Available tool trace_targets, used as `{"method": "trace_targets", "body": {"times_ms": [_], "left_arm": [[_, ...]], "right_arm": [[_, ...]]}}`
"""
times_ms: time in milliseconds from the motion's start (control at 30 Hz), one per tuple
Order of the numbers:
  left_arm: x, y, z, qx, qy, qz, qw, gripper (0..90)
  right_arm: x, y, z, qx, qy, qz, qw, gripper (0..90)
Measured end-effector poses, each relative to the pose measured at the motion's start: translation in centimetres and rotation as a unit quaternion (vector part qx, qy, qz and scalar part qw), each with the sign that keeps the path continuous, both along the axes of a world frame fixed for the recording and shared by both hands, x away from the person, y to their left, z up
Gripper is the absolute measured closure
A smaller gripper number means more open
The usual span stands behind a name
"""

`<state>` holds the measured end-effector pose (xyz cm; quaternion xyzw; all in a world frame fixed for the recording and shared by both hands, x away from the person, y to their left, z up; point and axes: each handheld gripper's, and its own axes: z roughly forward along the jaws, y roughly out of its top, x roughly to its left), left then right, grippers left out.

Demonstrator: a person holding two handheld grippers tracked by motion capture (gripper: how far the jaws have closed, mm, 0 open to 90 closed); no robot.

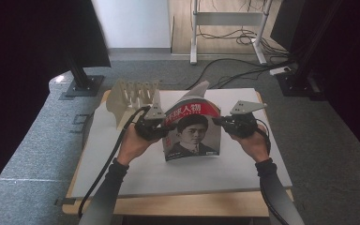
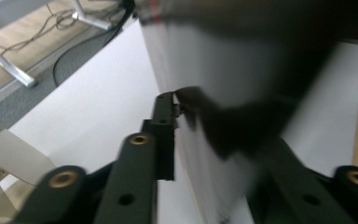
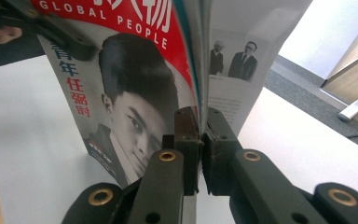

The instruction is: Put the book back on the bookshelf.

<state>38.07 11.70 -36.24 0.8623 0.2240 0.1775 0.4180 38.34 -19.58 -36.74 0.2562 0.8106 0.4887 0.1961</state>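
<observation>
A magazine with a red title band and a portrait on its cover stands upright on the white table top, its lower edge resting on the surface. My left gripper is shut on the magazine's left edge. In the left gripper view the pages run between my jaws at the left gripper, with the far jaw blurred dark. My right gripper is shut on the right edge. The right gripper view has the cover left of my right gripper and an inner page to its right.
A white slotted rack stands at the table's back left corner, just behind my left hand. On the floor beyond are a black stand base, a white desk frame and loose cables.
</observation>
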Motion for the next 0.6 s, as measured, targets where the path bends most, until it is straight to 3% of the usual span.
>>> {"method": "trace_targets", "body": {"times_ms": [200,367,600], "left_arm": [[0.6,0.4,0.2,0.001,0.009,0.014,0.9999,86.5],[1.2,0.9,0.2,-0.007,0.016,0.013,0.9998,86.8],[1.4,1.9,0.8,-0.015,0.022,0.026,0.9993,86.9]], "right_arm": [[0.0,-0.3,-0.2,0.004,0.008,0.0,1.0,80.0],[0.1,-1.2,-0.7,0.002,0.015,-0.02,0.9997,67.2],[-0.2,-2.6,-2.8,-0.014,0.038,-0.04,0.9984,44.8]]}}
